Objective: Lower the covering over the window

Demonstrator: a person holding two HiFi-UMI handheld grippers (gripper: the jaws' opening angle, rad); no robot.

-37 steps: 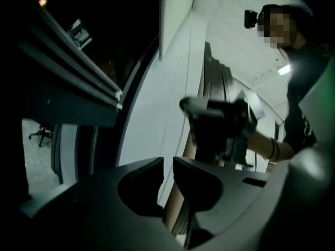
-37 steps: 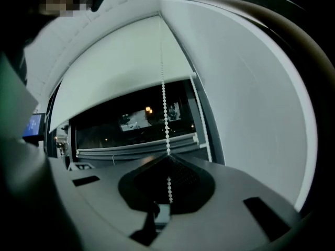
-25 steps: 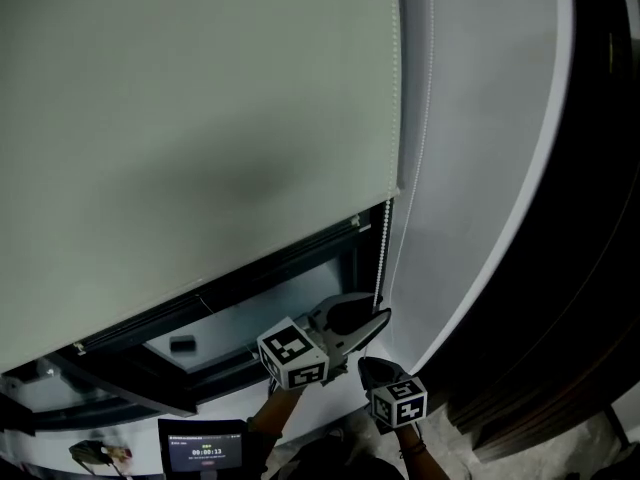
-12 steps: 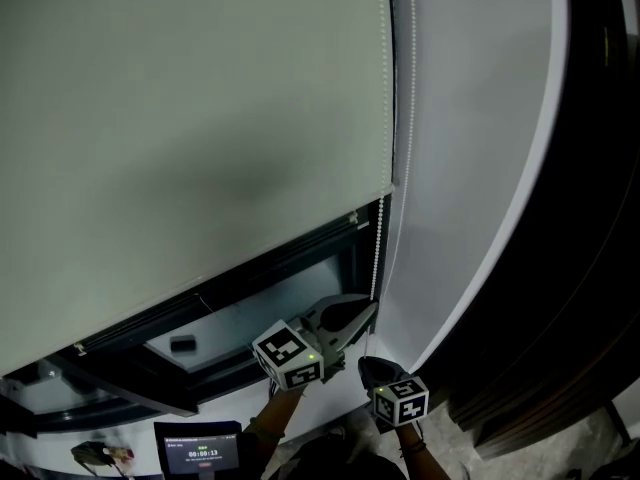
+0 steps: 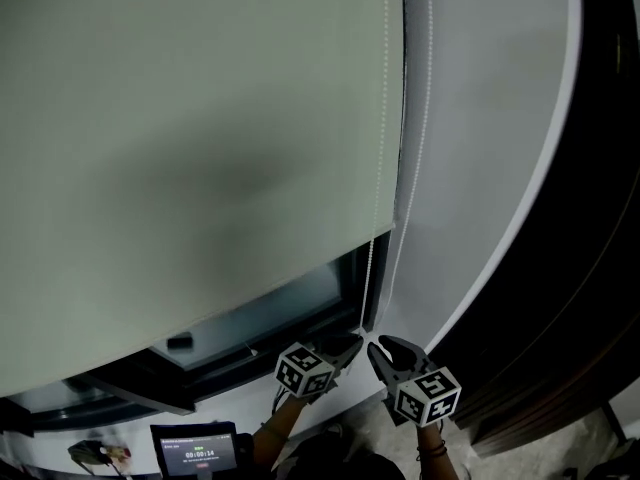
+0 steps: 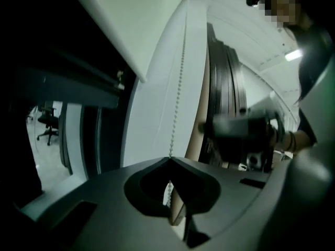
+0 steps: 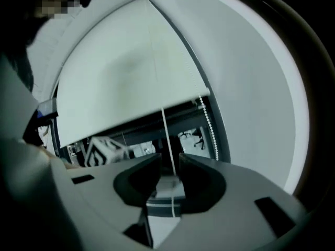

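The thin white bead chain hangs as a near-vertical line just beside the right edge of the pale grey-green fabric roller blind, and it runs straight up from both claws, so the coming pull has to follow that long axis downward. The left gripper is clamped tight on the chain, which enters at the meeting point of its tips and shows again in the hollow behind them. Just beside it, the right gripper has been opening its jaws; in its own view a pale strand passes between the parted tips without either pad pressing on it, while a beaded run hangs a little further right. Both claws sit low on the chain, well below the blind's hem. The left alone has a hold, so the right looks free to take a fresh grip next, probably higher up. The blind covers most of the opening, leaving a slanted band of dark window glass bare beneath the hem. To the right stand a smooth white wall panel and a dark curved surround. A small black timer screen sits at the bottom, and a black office chair shows beyond the glass.
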